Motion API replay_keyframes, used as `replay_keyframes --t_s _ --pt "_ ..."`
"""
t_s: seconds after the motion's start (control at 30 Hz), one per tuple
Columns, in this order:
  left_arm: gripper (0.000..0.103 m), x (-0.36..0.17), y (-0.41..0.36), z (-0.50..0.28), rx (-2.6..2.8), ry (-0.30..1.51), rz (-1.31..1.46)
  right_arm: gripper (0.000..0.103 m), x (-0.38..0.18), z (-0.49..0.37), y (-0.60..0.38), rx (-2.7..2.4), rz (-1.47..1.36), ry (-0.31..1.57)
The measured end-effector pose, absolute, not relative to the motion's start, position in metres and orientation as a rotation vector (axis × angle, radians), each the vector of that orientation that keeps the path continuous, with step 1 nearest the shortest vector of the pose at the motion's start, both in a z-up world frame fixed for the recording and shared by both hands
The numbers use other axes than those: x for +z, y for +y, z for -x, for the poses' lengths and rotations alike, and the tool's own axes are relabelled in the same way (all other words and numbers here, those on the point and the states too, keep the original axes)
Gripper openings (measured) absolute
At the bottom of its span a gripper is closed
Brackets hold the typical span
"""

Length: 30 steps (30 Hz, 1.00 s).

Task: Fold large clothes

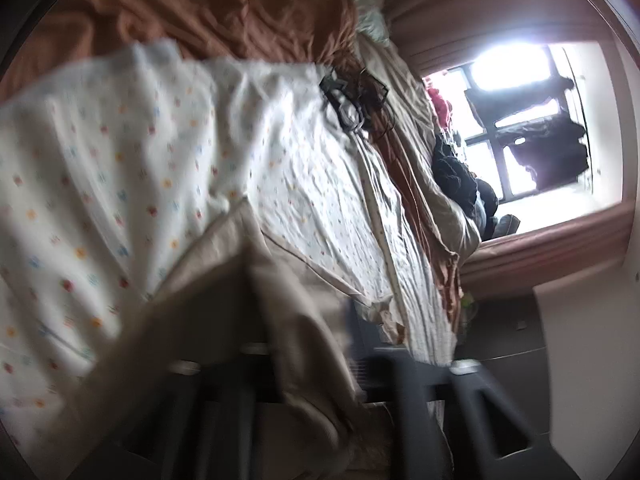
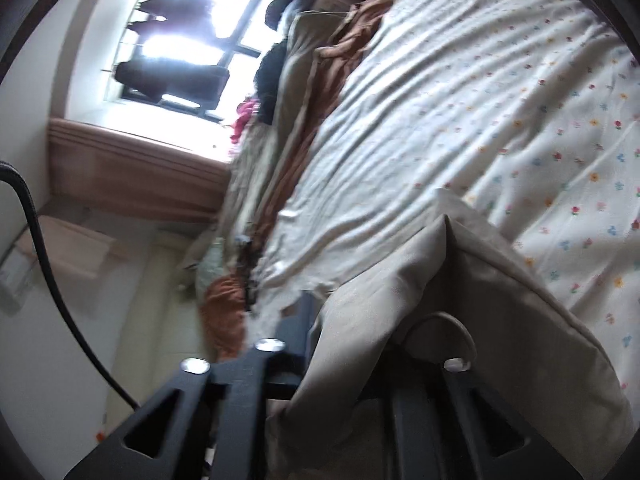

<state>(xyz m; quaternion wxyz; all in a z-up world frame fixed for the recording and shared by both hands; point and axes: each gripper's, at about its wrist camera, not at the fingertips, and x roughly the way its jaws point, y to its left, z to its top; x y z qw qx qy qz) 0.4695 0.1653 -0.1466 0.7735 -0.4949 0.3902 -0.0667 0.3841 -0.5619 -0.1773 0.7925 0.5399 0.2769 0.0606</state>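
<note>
Across the left wrist view, the left gripper [image 1: 320, 364] is blurred, and the beige garment [image 1: 248, 312] drapes over and between its fingers. The fingers appear closed on the cloth, but the contact point is hidden. The garment hangs above the floral bedsheet [image 1: 132, 152]. A pair of glasses [image 1: 348, 104] lies further along the bed.

On the right wrist view, the right gripper [image 2: 360, 344] has a bunched edge of the beige garment [image 2: 460, 280] passing between its fingers. The grip appears closed, though the fabric covers the tips.

Risk: uneven tension between the two grips may pull the cloth free. Sweeping the garment across the bed may snag the glasses.
</note>
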Motion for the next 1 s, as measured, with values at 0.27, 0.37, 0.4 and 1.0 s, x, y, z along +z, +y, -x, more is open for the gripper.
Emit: replay_keyframes --t_s 0.27,0.37,0.4,1.0 --pt "0.097 -0.138 0.162 -0.454 -0.122 0.764 1.042 0.103 -0.187 -0.359 -0.561 0.075 -1.152 0.612" --pt "0.097 -0.139 0.162 -0.443 -0.107 0.779 1.018 0.103 -0.191 -0.351 -0.554 0.056 -1.117 0.655" --pt "0.097 -0.14 0.162 -0.437 -0.099 0.785 1.005 0.103 -0.192 -0.35 -0.551 0.056 -1.11 0.664" --pt "0.072 -0.165 0.186 -0.325 0.148 0.902 0.7 0.088 -0.144 -0.325 -0.433 0.071 -0.616 0.874"
